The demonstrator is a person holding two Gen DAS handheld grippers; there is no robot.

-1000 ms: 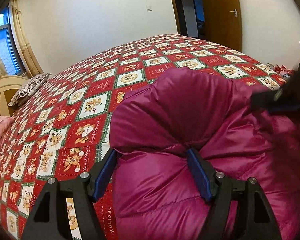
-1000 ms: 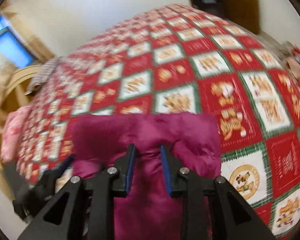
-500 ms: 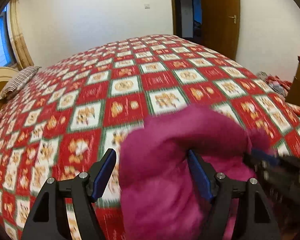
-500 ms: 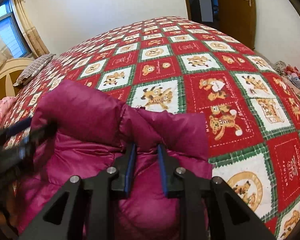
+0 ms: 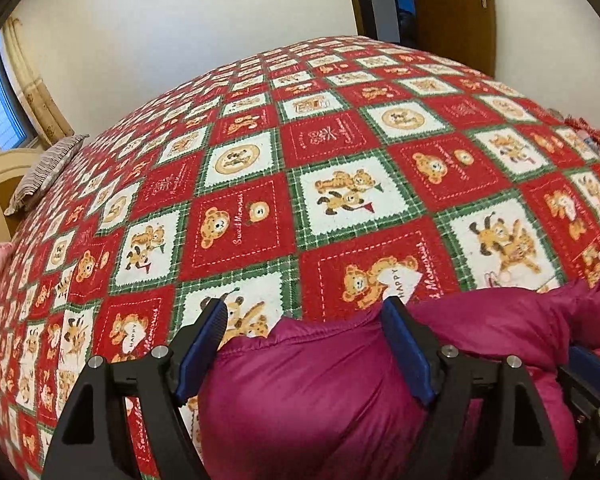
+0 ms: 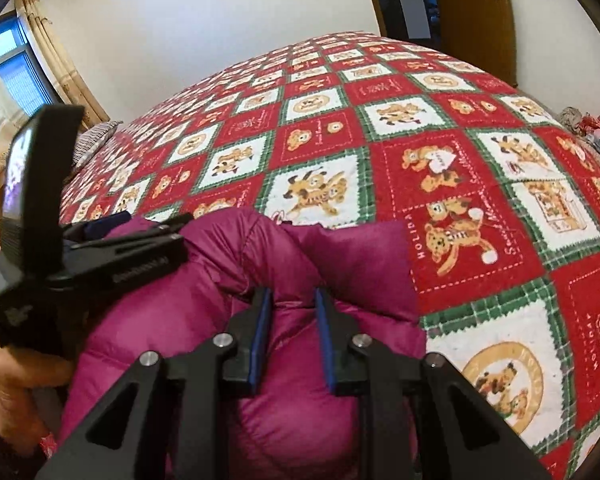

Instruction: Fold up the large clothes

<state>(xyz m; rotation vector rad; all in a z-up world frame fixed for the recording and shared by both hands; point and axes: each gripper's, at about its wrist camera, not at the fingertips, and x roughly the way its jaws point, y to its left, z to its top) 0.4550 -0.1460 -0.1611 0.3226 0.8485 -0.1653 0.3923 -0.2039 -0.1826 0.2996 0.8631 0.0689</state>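
Jacket (image 5: 340, 392) bunched on bed (image 5: 300, 200). Left gripper (image 5: 300, 356) opening, fabric between its jaws; right gripper (image 6: 290, 344) pinches a fold. Risk: puffy fill springs back once released, fold undone.

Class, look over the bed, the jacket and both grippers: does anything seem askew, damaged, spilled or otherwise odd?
Nothing stands out. The magenta quilted puffer jacket lies bunched on the red, white and green teddy-bear patchwork bedspread, as expected mid-fold. The right gripper pinches a fold; the left gripper's jaws are opening around the fabric.
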